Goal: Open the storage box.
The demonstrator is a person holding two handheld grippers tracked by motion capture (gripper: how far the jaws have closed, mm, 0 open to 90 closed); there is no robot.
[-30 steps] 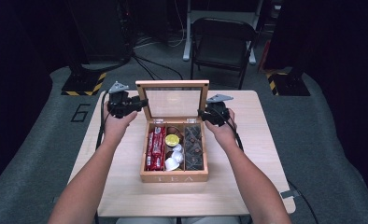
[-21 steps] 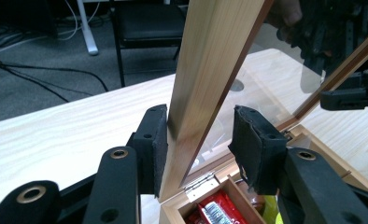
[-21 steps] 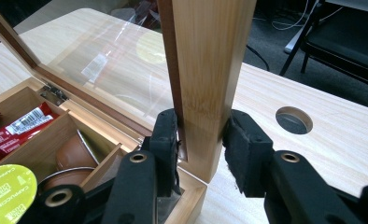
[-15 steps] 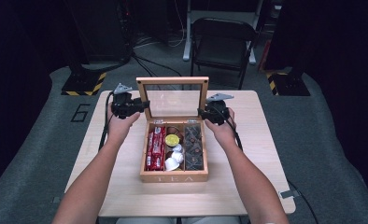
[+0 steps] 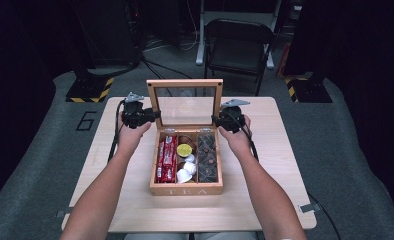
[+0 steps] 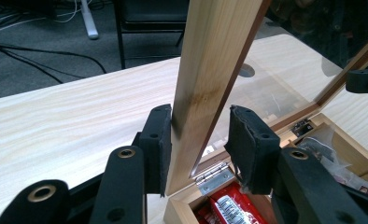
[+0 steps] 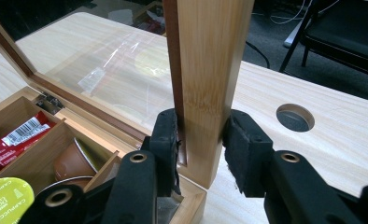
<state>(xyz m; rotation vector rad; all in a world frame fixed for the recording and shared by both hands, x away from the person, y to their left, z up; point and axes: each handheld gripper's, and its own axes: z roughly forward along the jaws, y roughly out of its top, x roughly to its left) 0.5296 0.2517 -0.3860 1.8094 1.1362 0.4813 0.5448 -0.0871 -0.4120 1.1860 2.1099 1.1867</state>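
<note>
standing upright at the back of the box [image 5: 186, 187], the lid [image 5: 185, 85] is a pale wooden frame around a clear pane, with a darker brown strip lining the inside of the frame. small metal hinges join it to the box's rear wall. the box sits mid-table [image 5: 265, 200], with "tea" on its front wall and three compartments: red packets [image 5: 167, 159] on the left, capsules [image 5: 185, 150] in the middle, dark sachets [image 5: 208, 157] on the right.

the left gripper [image 5: 152, 116] straddles the lid's left post low down. in the left gripper view [image 6: 198, 140] one pad presses the outer face of the post, while the other stands a little off the inner edge; its jaws have just been closing, and the grip is not yet tight.

the right gripper [image 5: 216, 120] is clamped on the lid's right post just above the box rim. in the right gripper view [image 7: 201, 140] both pads touch the wood, one on each face.
</note>
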